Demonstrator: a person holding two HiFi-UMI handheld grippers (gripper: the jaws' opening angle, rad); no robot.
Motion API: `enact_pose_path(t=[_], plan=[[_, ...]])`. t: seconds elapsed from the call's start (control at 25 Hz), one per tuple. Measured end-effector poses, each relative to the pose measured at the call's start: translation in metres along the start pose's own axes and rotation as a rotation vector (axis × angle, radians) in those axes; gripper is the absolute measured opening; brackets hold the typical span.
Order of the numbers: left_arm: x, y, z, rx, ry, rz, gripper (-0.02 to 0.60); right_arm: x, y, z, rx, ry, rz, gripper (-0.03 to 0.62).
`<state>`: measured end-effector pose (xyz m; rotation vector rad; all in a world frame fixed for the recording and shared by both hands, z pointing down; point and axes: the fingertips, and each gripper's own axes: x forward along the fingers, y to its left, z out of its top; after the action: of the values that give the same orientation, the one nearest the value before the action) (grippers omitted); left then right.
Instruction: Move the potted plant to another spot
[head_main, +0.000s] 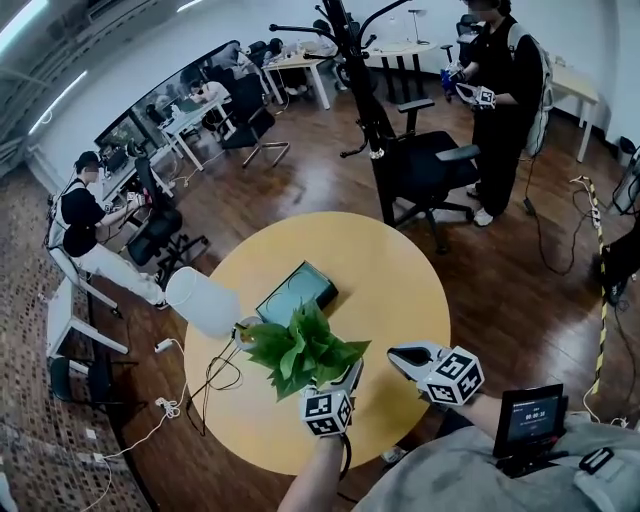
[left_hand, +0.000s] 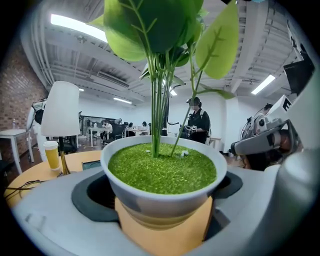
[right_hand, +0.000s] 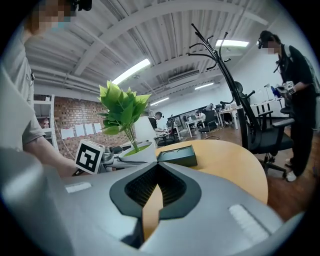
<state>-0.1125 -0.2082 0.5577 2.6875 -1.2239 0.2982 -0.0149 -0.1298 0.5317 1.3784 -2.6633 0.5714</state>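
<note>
Jaws of the left gripper (head_main: 340, 392) stand apart just wide enough to take the white pot (left_hand: 161, 197) of the potted plant (head_main: 301, 350), one dark pad against each side of its wall. By the left gripper view, that is a clamp on the pot. The plant is at the near left of the round yellow surface (head_main: 410, 270), with a dark green box (head_main: 296, 292) just beyond it and a white lamp (head_main: 201, 300) to its left. Whether the pot's base rests on the surface or hangs a little off it I cannot tell. The step in hand looks like carrying the plant to a fresh place. To do it well, I judge, hold the pot upright so the green filling (left_hand: 162, 167) does not spill, raise it enough to pass over the box, and steer the leaves away from the lamp and the black cables (head_main: 214, 374). The bare far right of the surface looks a fair target; set the base flat before loosening the grip. The pot wall is smooth and rounded, so it could twist or slip — firm pressure and a slow move suit it. The right gripper (head_main: 404, 356) hangs just right of the plant, its jaws closed together with nothing between them.
</note>
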Motion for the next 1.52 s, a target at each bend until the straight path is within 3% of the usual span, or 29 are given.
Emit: enact_pose_path(t=[0.52,0.76,1.04,1.52], plan=[[0.111,-0.09,0.022,-0.031,0.007,0.168,0.526,-0.039,-0.157,0.034,-0.025,0.034,0.16,0.0],[0.149,-0.108,0.013,-0.051,0.022,0.217,0.526,-0.042,-0.198,0.03,-0.018,0.056,0.212,0.0],[0.187,-0.124,0.004,-0.071,0.041,0.209,0.526,-0.046,-0.238,0.019,0.018,0.086,0.199,0.0],[0.234,-0.109,-0.023,-0.088,0.089,0.151,0.526,-0.025,-0.266,0.01,0.047,0.151,0.144,0.0]])
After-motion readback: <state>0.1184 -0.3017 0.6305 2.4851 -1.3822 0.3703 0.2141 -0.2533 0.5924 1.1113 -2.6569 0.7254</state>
